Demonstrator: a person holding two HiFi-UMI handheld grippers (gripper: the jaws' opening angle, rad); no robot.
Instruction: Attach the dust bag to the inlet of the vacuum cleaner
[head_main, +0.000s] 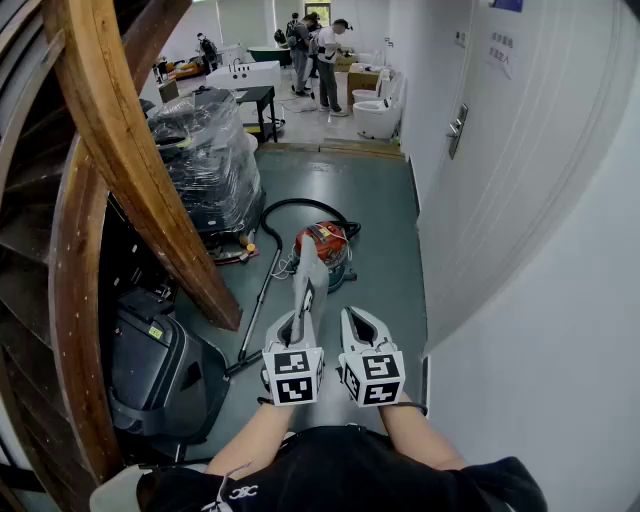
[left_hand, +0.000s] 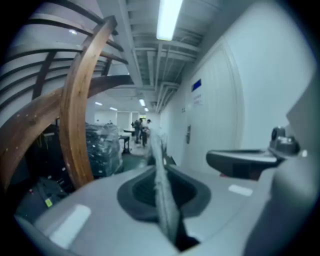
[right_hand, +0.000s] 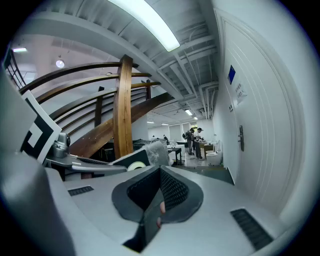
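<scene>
Curved, varnished wooden beams (head_main: 130, 170) sweep down the frame's left. At centre, on the smooth green floor (head_main: 385, 215), sits the round red vacuum cleaner (head_main: 322, 243) (a black hose (head_main: 290, 205) loops behind it). Just below it in the frame, the flat grey fabric dust bag (head_main: 308, 285) stands upright, pinched in the left gripper (head_main: 300, 322). The right gripper (head_main: 352, 318), beside it, has its 2 jaws closed on nothing.

Your head camera looks forward and steeply down the corridor, with the left gripper (head_main: 298, 328) and right gripper (head_main: 356, 322) close at the bottom edge and the vacuum cleaner (head_main: 322, 245) on the floor beyond. Each gripper camera sits just behind its own jaws, facing nearly level down that corridor. All three views share the curved wooden beam (head_main: 130, 160), the white door (head_main: 520, 150) on your right and the people (head_main: 315, 45) at the far end.
</scene>
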